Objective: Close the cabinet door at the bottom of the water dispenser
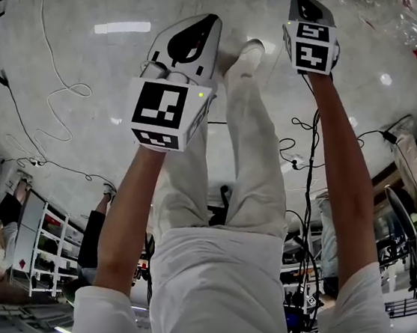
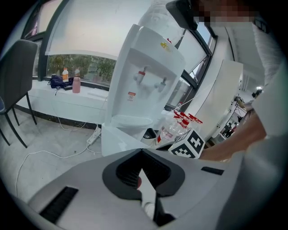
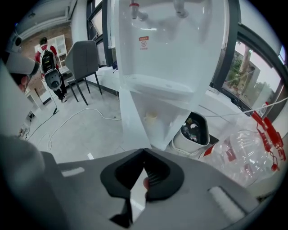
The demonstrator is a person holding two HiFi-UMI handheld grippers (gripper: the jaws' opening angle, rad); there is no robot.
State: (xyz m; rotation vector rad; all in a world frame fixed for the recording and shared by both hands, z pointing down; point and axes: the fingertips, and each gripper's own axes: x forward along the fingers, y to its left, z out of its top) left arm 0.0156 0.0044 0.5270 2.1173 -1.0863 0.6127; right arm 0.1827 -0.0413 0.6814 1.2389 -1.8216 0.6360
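Observation:
The white water dispenser point(image 2: 146, 76) stands ahead, two taps on its front. Its bottom cabinet door point(image 2: 118, 141) is swung open toward me. In the right gripper view the door point(image 3: 133, 120) is a white panel ending just above my right gripper point(image 3: 144, 150), and a cup point(image 3: 150, 116) sits inside the cabinet. Whether the jaws touch the door I cannot tell. My right gripper is shut with nothing between its fingers. My left gripper point(image 2: 142, 151) is further back, shut and empty. In the head view both the left gripper point(image 1: 194, 34) and the right gripper point(image 1: 302, 6) reach forward; the dispenser is out of that view.
A white waste bin point(image 3: 193, 131) stands right of the dispenser, with empty plastic water bottles point(image 3: 245, 157) beside it. A power strip and cables point(image 2: 93, 134) lie on the floor to the left. A grey chair point(image 3: 85, 56) and a person point(image 3: 47, 60) are further back.

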